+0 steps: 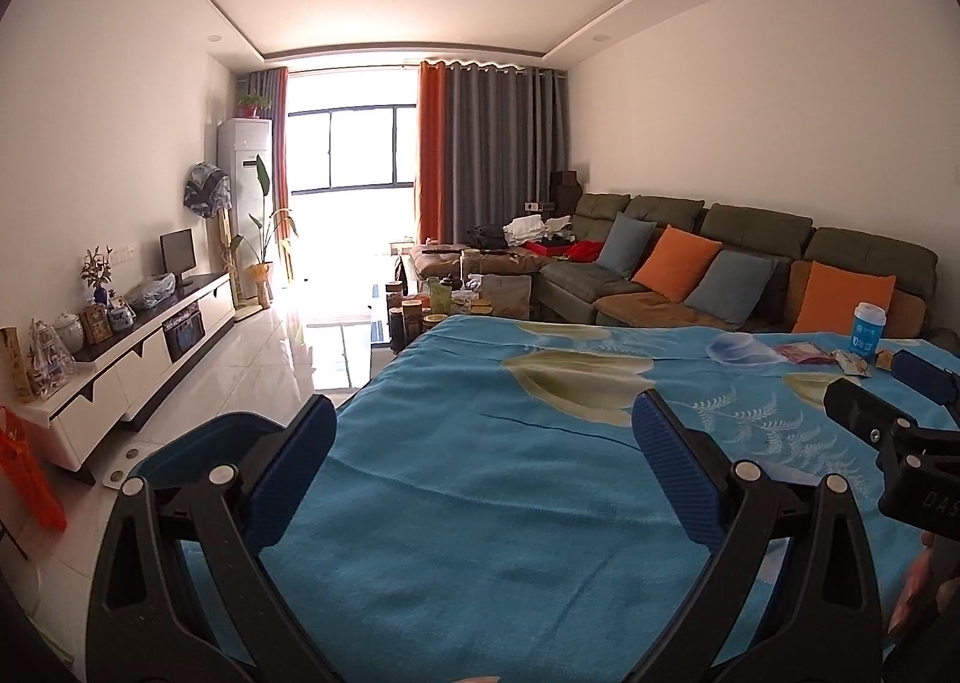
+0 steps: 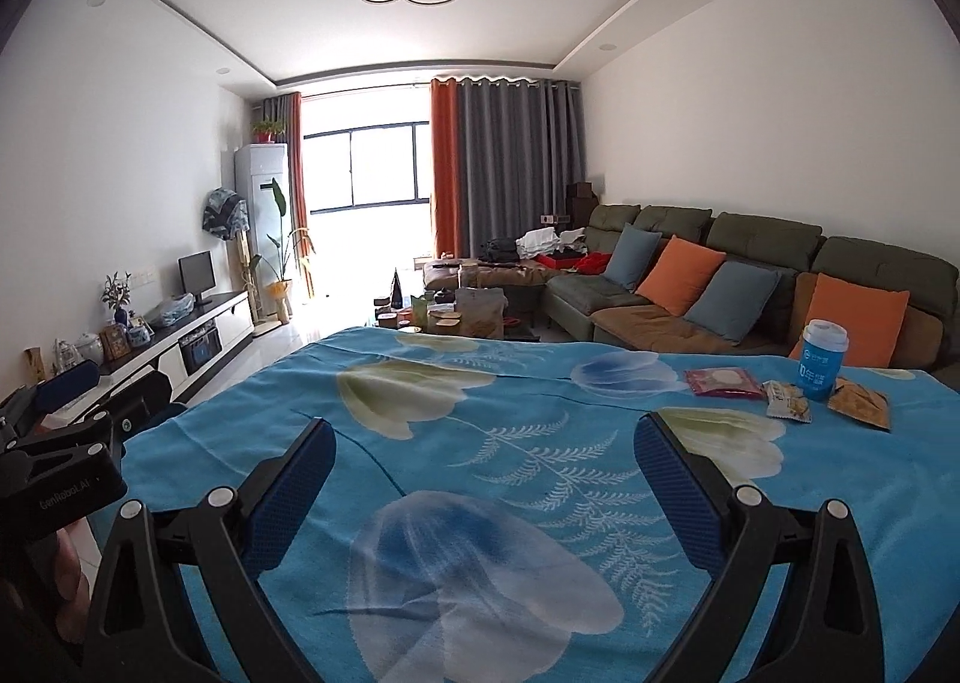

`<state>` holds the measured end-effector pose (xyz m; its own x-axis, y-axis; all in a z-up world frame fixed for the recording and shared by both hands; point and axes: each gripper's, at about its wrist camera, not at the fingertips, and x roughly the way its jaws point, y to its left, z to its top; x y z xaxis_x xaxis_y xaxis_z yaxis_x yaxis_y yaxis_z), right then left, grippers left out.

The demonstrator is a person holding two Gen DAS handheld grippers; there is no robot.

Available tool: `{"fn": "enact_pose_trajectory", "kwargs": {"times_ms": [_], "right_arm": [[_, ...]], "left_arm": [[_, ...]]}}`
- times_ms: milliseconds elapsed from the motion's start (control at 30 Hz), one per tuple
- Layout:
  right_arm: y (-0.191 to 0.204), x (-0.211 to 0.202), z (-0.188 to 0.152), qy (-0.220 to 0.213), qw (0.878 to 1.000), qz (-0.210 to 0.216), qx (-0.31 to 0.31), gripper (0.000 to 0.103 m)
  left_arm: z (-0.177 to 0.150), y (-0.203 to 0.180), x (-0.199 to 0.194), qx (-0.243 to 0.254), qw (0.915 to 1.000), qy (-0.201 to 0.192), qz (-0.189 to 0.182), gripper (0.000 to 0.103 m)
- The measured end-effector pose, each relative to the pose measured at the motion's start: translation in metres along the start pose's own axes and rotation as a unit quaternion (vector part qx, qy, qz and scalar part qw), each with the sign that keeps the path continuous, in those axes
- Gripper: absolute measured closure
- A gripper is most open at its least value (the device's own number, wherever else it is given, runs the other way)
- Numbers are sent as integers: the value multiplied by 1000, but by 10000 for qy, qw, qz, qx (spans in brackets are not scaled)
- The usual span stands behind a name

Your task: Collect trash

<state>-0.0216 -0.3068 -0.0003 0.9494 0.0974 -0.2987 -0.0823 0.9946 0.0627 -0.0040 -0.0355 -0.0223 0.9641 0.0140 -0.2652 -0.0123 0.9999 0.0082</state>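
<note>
**A:** So where does the trash sit right now?

**B:** Far right of the surface (image 2: 420, 383), on the blue flowered cloth: a red-and-white wrapper (image 2: 725, 383), a small snack packet (image 2: 789, 400), an orange-brown packet (image 2: 859, 406) and a blue cup (image 2: 823, 360) standing upright among them. The two packets lie just beside the cup's base, maybe touching it; the fisheye edge makes that hard to judge.

**A:** And the grippers?

**B:** The right gripper (image 2: 483, 479) is spread wide and holds nothing, hovering well short of the pile. The left gripper (image 1: 483, 452) is equally wide and empty, near the surface's left edge, above what looks like a blue bin (image 1: 198, 443).

**A:** What could go wrong?

**B:** Reaching for a packet could knock the cup over, since it stands so close. The flat wrappers offer little to pinch, so the fingers may snag the loose cloth and drag everything. A light packet could also slip out on the way to the bin.
</note>
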Motion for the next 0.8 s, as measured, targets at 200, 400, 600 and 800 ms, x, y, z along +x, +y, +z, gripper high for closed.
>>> {"fn": "enact_pose_trajectory", "kwargs": {"times_ms": [200, 400, 600, 800], "right_arm": [[-2, -8, 2, -134, 9999, -102, -6, 7], [-7, -11, 2, -185, 9997, -149, 47, 7], [-9, -14, 3, -206, 9996, -171, 73, 7], [-10, -15, 3, -211, 9996, -180, 66, 7]], "left_arm": [[1, -3, -3, 34, 10000, -28, -24, 6], [2, -2, -5, 44, 10000, -35, -35, 6], [2, -3, -4, 23, 10000, -62, -33, 6], [2, -3, -5, 13, 10000, -78, -30, 6]]}}
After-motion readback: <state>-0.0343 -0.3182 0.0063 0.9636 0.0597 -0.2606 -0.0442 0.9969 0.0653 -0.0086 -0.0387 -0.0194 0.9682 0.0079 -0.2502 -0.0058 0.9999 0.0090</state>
